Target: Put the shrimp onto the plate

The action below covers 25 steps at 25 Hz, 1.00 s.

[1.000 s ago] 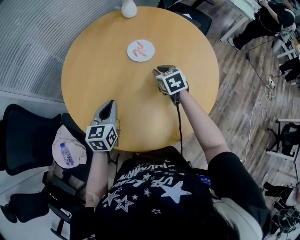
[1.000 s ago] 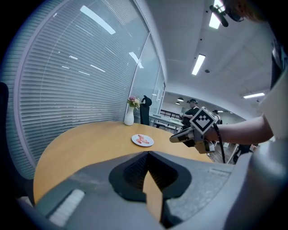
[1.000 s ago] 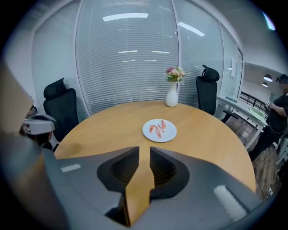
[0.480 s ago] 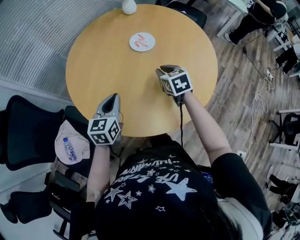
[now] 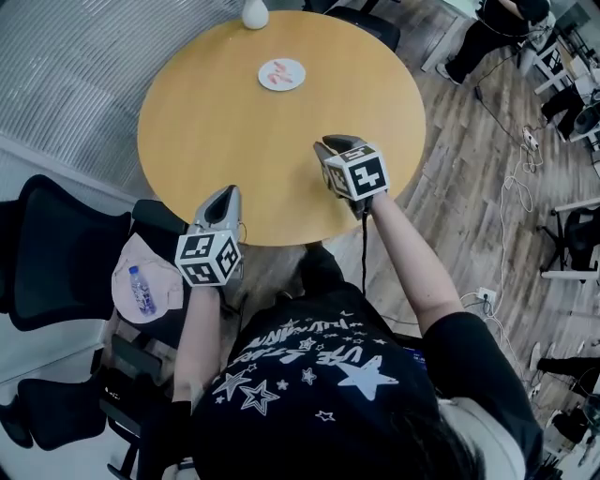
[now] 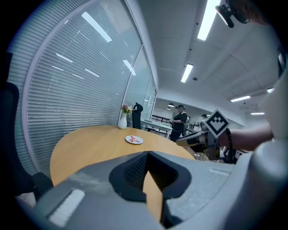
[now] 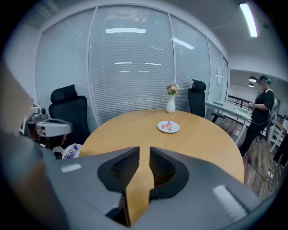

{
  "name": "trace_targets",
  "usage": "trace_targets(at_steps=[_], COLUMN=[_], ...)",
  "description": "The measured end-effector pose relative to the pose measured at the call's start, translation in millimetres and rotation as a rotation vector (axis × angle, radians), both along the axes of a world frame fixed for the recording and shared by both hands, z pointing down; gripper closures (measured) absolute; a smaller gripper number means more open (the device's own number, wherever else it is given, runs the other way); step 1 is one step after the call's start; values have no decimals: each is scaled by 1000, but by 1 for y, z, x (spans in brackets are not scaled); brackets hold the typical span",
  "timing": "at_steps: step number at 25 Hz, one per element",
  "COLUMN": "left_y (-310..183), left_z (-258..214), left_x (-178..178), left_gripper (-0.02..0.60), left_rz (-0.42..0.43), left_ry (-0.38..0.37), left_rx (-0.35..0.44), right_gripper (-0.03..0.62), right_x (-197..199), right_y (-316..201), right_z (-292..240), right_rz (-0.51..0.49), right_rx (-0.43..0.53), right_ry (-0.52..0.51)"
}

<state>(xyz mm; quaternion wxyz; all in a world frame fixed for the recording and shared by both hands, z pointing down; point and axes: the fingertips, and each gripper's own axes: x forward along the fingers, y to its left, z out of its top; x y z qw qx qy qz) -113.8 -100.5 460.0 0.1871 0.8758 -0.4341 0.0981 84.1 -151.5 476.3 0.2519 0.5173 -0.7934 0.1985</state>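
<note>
From where I stand the pink curled shrimp (image 5: 278,76) already lie on the small round white plate (image 5: 296,67), far across the round pale-wood bench (image 5: 281,159) near its back edge and just short of the white vase (image 5: 254,13); I see no other shrimp on the bare wood, so I judge the placing done and the work now a matter of holding off cleanly. The left claw (image 5: 225,191) hangs at the near edge with its dark ribbed pads meeting at the tips and nothing between them (image 6: 147,155); the right claw (image 5: 328,143) sits further in over the wood, its pads a narrow slit apart and likewise empty (image 7: 144,152). To do this well I would keep both claws level and well back from the plate, since a sweep forward could nudge it toward the vase; any new reach should go straight up the middle, opening wider before coming down. Room is generous: the wood between claws and plate is bare. The tight spots are at the person's left, where a black office chair (image 5: 56,253) and a clear water bottle (image 5: 141,291) on a beige bundle sit close beside the bench edge, and at the right, where a cable (image 5: 511,225) trails over the floor.
</note>
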Motion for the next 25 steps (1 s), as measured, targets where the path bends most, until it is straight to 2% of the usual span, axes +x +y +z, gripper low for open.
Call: trace_targets(at_steps=[10,19,25], left_y=[55,75,85], left_z=[6,4,5], left_x=[-7,-4,-2], left_gripper=[580,580,580], left_rz=[53,89,103], left_ry=[20,27,28], left_rx=[-21,-20,-25], right_gripper=[528,591,591], right_x=[-9,-11,-5], right_y=[83,118,130], right_z=[-2,-4,-3], right_rz=[69,126,196], right_rx=[8,37,45], right_ry=[-37,-74,-120])
